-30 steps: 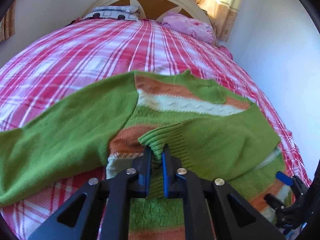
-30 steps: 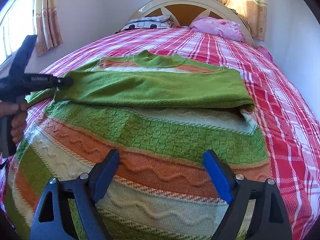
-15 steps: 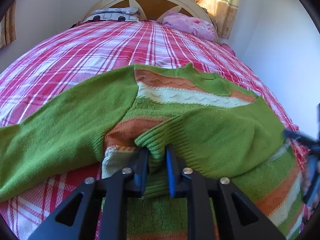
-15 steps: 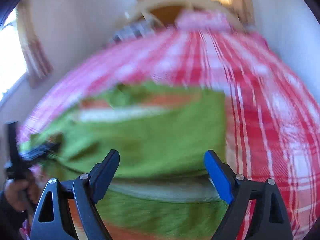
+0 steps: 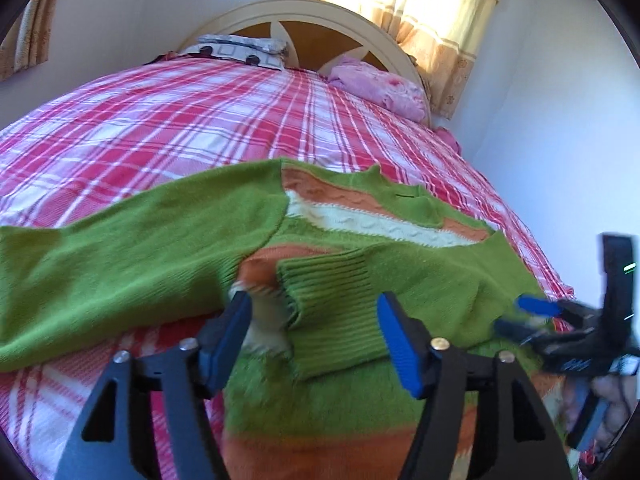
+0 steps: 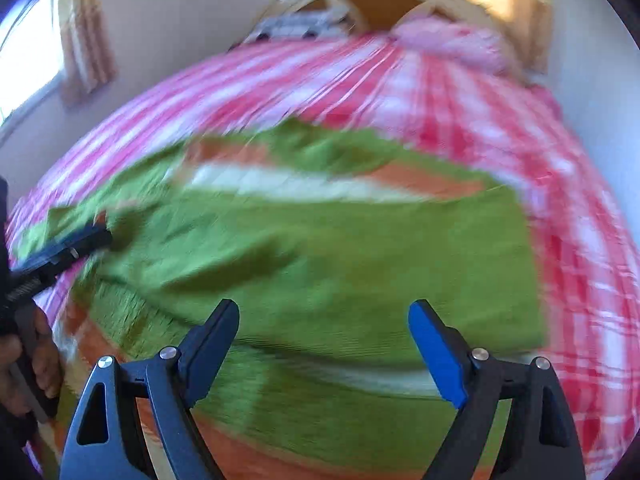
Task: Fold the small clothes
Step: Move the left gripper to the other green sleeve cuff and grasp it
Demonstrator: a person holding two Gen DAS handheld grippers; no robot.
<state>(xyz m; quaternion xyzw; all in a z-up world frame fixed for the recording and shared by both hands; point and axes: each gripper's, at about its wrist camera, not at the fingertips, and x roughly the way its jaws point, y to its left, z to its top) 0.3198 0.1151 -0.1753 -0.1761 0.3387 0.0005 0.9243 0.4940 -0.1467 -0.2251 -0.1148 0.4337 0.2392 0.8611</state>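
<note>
Left wrist view: the left gripper (image 5: 316, 340) is seen with jaws opening around the ribbed cuff (image 5: 332, 312), which lies loose between them on the striped sweater (image 5: 360, 404). Further off, the sweater is spread on the plaid bedspread (image 5: 200, 120), one sleeve folded across it. The right gripper (image 6: 324, 344) is held spread wide, empty, above the sweater.

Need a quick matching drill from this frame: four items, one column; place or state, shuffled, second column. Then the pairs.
Items:
1. ribbed cuff
2. pink bundle
3. spread sleeve
4. left gripper

Place or state:
A. by the headboard
B. stretched out over the plaid cover
C. jaws opening, cuff between them, unpinched
D. folded onto the sweater's front

Pairs: 1-D, 2-A, 3-B, 4-C
</note>
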